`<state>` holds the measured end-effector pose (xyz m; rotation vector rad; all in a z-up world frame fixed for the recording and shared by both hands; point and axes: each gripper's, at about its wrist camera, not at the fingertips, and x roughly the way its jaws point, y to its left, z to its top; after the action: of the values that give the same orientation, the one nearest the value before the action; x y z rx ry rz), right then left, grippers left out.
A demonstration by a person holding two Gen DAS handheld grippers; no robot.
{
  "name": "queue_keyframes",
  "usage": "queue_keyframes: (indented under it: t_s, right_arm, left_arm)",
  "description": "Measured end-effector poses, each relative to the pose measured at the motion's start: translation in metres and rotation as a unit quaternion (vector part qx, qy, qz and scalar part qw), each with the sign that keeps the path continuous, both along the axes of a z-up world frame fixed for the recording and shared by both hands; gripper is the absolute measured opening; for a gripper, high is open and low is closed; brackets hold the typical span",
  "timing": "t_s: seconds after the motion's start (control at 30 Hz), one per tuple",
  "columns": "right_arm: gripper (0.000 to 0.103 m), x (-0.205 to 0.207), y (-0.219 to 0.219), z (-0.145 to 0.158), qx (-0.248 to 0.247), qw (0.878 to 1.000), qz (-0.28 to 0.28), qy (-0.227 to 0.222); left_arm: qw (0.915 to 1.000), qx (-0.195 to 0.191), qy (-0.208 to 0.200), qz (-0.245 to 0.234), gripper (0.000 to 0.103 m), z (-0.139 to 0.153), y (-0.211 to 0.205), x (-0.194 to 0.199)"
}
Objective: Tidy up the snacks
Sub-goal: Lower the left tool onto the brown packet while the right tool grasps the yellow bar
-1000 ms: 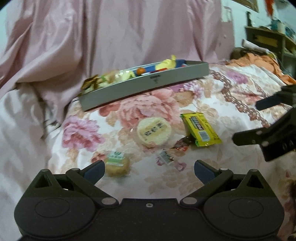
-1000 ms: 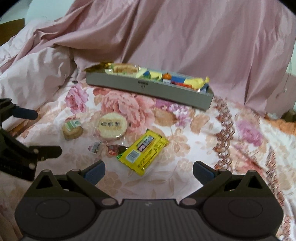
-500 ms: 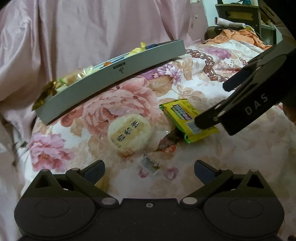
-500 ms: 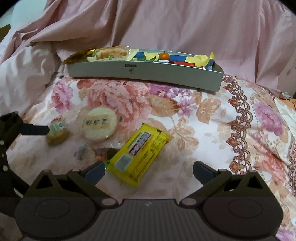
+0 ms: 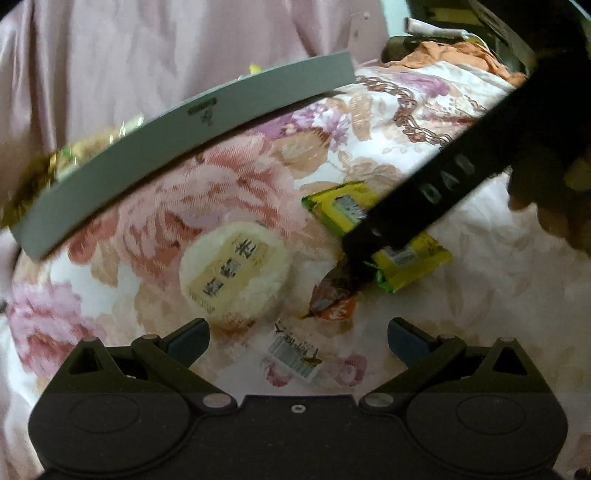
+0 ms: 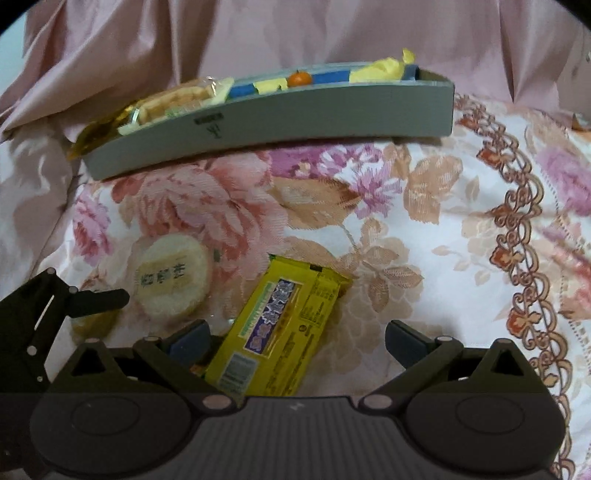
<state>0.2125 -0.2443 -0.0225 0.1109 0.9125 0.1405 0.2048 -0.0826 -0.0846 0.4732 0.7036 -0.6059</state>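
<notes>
A yellow snack bar lies on the floral cloth between the open fingers of my right gripper; it also shows in the left wrist view, partly under the right gripper's finger. A round rice cracker lies just ahead of my open, empty left gripper; it also shows in the right wrist view. A small brown-orange candy and a small clear wrapper lie between the left fingers. A small round cookie sits behind the left gripper's finger.
A long grey tray holding several snacks stands at the back of the cloth, also in the left wrist view. Pink fabric hangs behind it. Orange clothing and dark furniture are at the far right.
Both grippers have moved forward and down toward the snacks. The right gripper's fingers now straddle the yellow bar; the left gripper's fingers have closed in on the small wrapper and candy.
</notes>
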Motion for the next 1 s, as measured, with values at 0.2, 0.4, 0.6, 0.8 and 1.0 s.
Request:
queue_keyframes:
  t_s: [0.2,0.4,0.6,0.8,1.0]
  right_arm:
    - [0.103,0.003,-0.001,-0.005,-0.042,0.998,-0.003,0.037]
    - [0.101,0.000,-0.013,0.001,-0.115,0.993,-0.004,0.035]
    - [0.101,0.004,-0.025,0.004,-0.119,0.993,0.002,0.021]
    - [0.098,0.010,-0.024,-0.001,-0.092,0.995,0.015,0.021]
    - [0.076,0.012,-0.023,0.002,-0.079,0.996,0.028,0.017]
  left_arm:
    - [0.9965,-0.046,0.067,0.021,0.102,-0.001,0.007,0.008]
    - [0.9927,-0.058,0.103,-0.025,0.102,0.003,0.002,-0.005]
    - [0.9975,-0.019,0.056,-0.039,0.102,-0.003,-0.006,-0.004]
    - [0.9967,-0.038,0.049,-0.053,0.102,-0.001,-0.006,0.005]
    - [0.9866,-0.048,0.110,-0.111,0.101,0.007,-0.018,-0.002]
